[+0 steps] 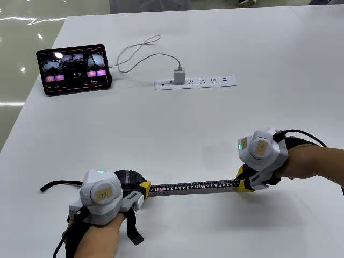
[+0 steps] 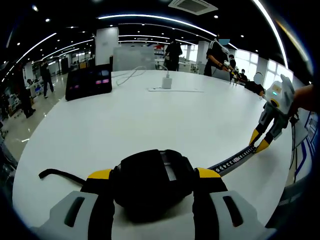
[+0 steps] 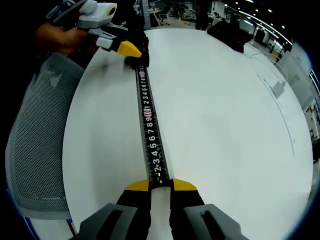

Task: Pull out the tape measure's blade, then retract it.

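White tabletop point(image 1: 188, 123), with a tablet point(image 1: 74, 69) and a power strip point(image 1: 196, 82) in the upper half of the head view. Lower left: the left tool point(image 1: 141, 191) is clamped on the black tape measure point(image 1: 131, 180). Lower right: the right tool point(image 1: 244, 185) is pinched together on the end of the blade point(image 1: 193, 187). The pull-out appears done or nearly so; retraction is yet to come. The blade shows its printed face up, with its long axis running left to right across the frame. Its free end points right, away from the tape measure.
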`<state>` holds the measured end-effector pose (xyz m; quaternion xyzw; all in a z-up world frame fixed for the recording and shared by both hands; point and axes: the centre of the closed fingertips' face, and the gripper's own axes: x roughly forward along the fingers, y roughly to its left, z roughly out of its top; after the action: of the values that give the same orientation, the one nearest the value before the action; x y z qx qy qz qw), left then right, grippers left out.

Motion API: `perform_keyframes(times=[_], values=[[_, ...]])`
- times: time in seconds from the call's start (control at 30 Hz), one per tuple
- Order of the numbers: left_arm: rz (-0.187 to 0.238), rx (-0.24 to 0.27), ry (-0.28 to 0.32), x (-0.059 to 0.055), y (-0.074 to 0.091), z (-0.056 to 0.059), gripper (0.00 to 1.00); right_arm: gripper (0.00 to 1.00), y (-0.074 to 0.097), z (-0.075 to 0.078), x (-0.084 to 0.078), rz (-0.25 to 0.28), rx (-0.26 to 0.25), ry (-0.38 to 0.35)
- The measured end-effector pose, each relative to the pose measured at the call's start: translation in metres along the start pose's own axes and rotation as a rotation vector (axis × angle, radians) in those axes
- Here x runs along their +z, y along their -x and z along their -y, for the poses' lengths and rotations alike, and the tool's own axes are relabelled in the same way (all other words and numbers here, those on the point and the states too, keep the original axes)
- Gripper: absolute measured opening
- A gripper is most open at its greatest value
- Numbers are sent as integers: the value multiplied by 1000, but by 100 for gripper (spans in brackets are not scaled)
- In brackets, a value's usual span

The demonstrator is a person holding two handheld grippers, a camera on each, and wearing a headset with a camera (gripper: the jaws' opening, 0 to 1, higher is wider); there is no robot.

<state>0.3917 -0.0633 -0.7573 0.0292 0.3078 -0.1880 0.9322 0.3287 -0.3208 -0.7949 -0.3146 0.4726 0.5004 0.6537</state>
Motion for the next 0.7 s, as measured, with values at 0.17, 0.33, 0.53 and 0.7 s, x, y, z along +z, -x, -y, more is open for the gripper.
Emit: perform_keyframes(times=[0.17, 0.33, 0.53, 0.7], values=[[0, -2, -9, 0, 0, 0, 58, 9, -1, 0, 2, -6, -3, 3], [-4, -4, -21, 0, -1, 0, 58, 9, -2, 0, 3, -8, -11, -6], [-15, 0, -38, -1, -1, 1, 59, 9, -2, 0, 5, -8, -13, -20], [-7, -3, -38, -1, -1, 1, 59, 9, -3, -1, 7, -7, -15, -24]])
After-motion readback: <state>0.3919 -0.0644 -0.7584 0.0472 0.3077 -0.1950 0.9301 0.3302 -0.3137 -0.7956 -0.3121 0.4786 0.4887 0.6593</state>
